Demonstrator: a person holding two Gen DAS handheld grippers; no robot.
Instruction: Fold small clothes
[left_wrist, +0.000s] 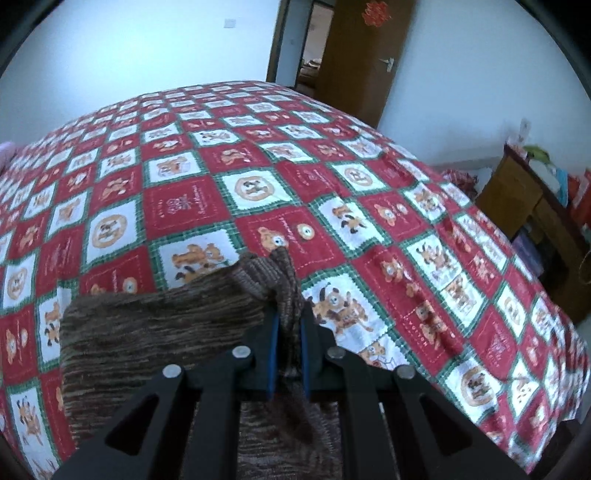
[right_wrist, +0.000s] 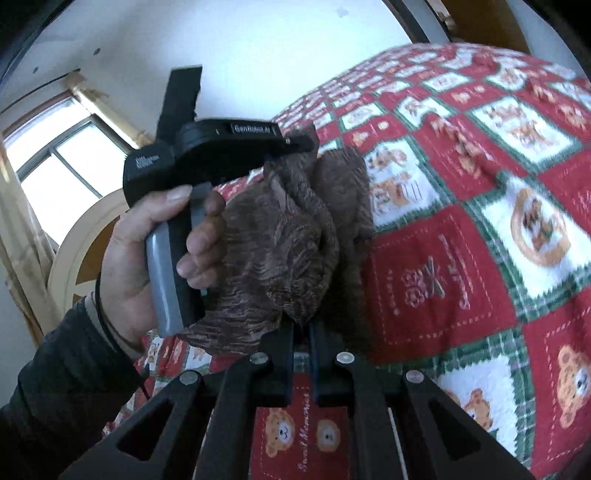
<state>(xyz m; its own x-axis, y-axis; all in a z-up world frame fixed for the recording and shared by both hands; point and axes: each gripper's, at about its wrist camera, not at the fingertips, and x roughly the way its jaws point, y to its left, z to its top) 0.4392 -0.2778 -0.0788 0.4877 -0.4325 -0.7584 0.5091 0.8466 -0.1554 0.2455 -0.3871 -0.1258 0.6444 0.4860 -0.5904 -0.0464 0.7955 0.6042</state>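
Both grippers are clamped onto the same brown knit garment (left_wrist: 155, 325), so nothing is loose here. From its own wrist view, the left gripper (left_wrist: 287, 332) has its blue pads squeezed onto a bunched edge of the fabric, and the rest of the cloth spreads out to the left and low over the red and white teddy bear bedspread (left_wrist: 258, 155). Over in the right wrist view, the right gripper (right_wrist: 302, 332) is pinched shut on a lower bit of the same cloth, which rises up crumpled in front of it toward the other tool. You can see the person's left hand (right_wrist: 147, 251) wrapped around the grey handle of that tool, with its nose buried in the top of the fabric. So the garment hangs stretched between the two, long axis running from one grip to the other, all of it held above the bed and not lying flat, as far as I can tell. My guess is the next bit hinges on lowering it so that span lands straight on the bedspread, since the middle is pretty rumpled right now.
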